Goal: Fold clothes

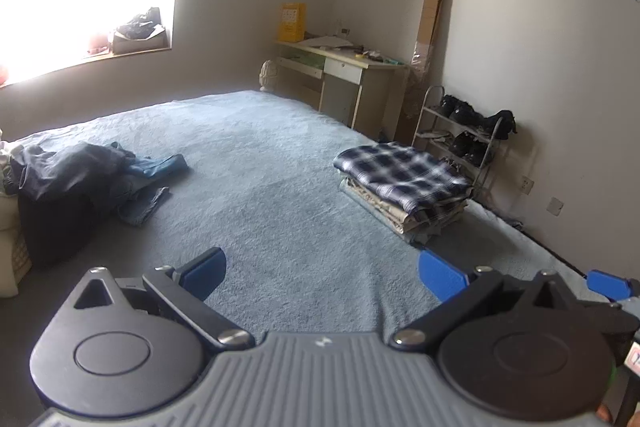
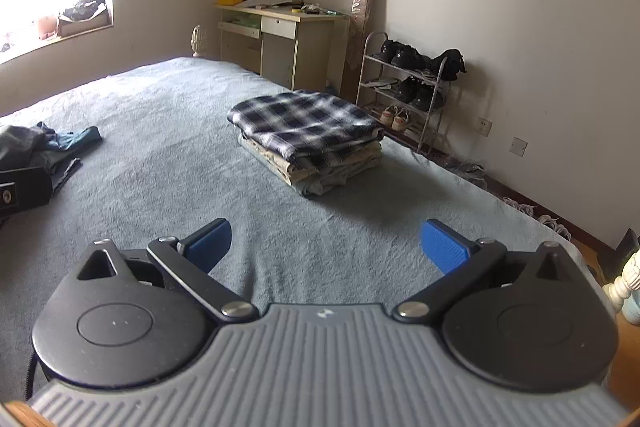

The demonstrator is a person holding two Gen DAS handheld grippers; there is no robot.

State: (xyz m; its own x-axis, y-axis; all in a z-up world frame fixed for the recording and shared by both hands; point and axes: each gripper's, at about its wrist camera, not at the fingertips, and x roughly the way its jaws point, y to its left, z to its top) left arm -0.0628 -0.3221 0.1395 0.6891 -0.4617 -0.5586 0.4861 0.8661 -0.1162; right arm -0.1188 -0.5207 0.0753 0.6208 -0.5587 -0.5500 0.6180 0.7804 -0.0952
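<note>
Bed (image 1: 280,163) fills everything ahead of both my grippers, blue-grey cover, pretty flat and bare in the middle. Ahead and to the right of my left gripper (image 1: 322,275) is the folded stack (image 1: 404,183), plaid shirt on top, sitting near the bed's right edge. From my right gripper (image 2: 325,247) the stack (image 2: 308,131) is almost straight ahead, a bit left of centre. The unfolded pile (image 1: 84,175) is off to the far left of the left gripper, dark stuff with some blue denim poking out. In the right view only its edge (image 2: 52,147) shows.

Both grippers are spread wide, nothing between the pads, both hovering above the cover.

So I reckon the step is grabbing the next piece. My plan: swing left to the pile and pinch just one layer at an edge, like that blue bit sticking out, not a fistful from the middle, or two garments could come up tangled. Then drag it to the bare patch in front of me and spread it flat before any fold. Well clear of the stack so I don't knock it.
</note>
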